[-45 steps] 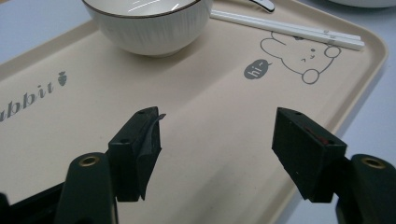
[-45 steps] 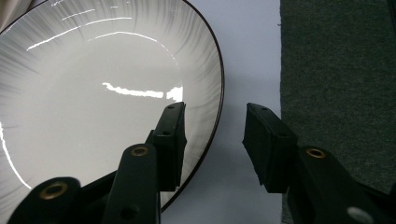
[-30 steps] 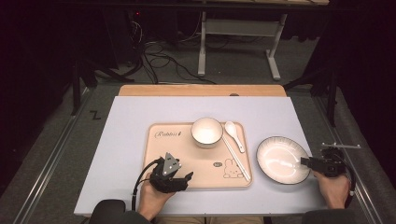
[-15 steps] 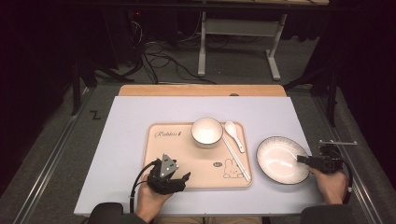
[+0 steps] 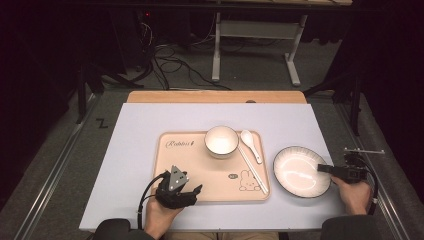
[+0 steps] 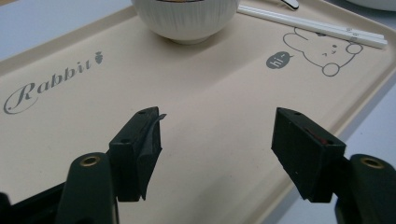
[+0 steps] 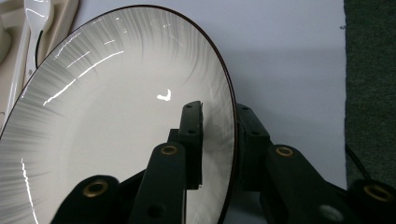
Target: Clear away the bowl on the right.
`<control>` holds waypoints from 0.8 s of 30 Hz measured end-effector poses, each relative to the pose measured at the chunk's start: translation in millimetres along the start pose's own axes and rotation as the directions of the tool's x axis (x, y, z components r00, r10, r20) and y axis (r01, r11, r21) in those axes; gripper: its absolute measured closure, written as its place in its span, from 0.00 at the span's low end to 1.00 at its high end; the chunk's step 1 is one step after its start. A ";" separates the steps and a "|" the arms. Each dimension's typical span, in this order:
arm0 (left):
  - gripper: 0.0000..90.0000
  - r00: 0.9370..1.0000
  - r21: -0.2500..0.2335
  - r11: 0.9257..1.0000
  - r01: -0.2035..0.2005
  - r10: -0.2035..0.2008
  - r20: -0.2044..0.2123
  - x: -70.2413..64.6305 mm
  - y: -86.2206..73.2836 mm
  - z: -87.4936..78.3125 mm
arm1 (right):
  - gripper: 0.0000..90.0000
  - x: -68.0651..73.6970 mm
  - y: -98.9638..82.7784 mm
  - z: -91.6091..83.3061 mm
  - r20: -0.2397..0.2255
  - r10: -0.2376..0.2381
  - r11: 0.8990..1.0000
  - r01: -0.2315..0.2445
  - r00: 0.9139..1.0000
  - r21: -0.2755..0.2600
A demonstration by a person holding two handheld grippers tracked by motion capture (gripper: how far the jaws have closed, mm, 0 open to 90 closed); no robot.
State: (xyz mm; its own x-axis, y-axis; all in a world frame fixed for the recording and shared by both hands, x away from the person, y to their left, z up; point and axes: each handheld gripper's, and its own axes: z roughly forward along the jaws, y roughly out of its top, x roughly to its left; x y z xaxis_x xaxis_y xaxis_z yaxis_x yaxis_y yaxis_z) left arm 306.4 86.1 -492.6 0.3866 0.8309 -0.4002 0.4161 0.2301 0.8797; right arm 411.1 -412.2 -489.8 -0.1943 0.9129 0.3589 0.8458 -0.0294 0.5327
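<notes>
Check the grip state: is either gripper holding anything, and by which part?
The right gripper has just been closing on the plate, one jaw either side of its near rim. The left gripper holds nothing, open over the tray.

Hidden or cut off, as I see it:
- White striped ceramic bowl (image 6: 186,18): top cropped in left gripper view.
- White glossy plate with dark rim (image 7: 112,116): lower left cropped in right gripper view; my fingers (image 7: 192,140) cover part of its rim.
- White ceramic spoon (image 7: 35,28): mostly cut off.

White dark-rimmed plate (image 5: 300,171) flat on table, right of tray.
</notes>
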 end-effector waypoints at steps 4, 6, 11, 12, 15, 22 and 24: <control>0.37 1.000 -0.006 1.000 -0.001 0.001 -0.006 0.3 0.1 -2.1 | 0.88 0.2 1.7 0.3 -0.010 -0.003 1.000 0.003 1.000 0.008; 0.37 1.000 -0.010 1.000 0.000 0.000 -0.009 0.5 0.1 -3.2 | 0.89 0.0 2.7 0.0 -0.024 -0.006 1.000 0.006 1.000 0.001; 0.37 1.000 -0.015 1.000 0.005 -0.005 -0.015 1.7 0.1 -5.4 | 0.93 0.9 6.2 -4.6 -0.071 0.006 0.999 -0.008 0.997 -0.034; 0.37 1.000 -0.018 1.000 0.008 -0.008 -0.014 1.8 0.2 -6.0 | 0.94 1.4 7.1 -5.7 -0.074 0.002 0.999 -0.005 0.997 -0.038; 0.37 1.000 -0.018 1.000 0.003 -0.003 -0.018 2.6 0.2 -7.9 | 0.95 2.8 9.1 -8.1 -0.086 -0.006 0.999 0.001 0.996 -0.050; 0.37 1.000 -0.026 1.000 0.011 -0.012 -0.024 3.7 0.8 -11.5 | 0.95 6.2 12.2 -9.9 -0.090 -0.022 0.998 0.016 0.996 -0.063; 0.37 1.000 -0.024 1.000 0.008 -0.009 -0.026 3.9 0.6 -11.8 | 0.95 7.5 13.1 -10.2 -0.090 -0.030 0.997 0.024 0.995 -0.069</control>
State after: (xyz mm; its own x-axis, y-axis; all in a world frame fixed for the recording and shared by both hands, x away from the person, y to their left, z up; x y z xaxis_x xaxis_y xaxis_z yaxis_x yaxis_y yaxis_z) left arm 298.5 95.4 -490.7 0.3610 0.8419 -0.4012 0.3991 0.2494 0.8823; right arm 415.7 -410.0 -472.3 -0.2640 0.8729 0.4102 0.8046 -0.0352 0.5927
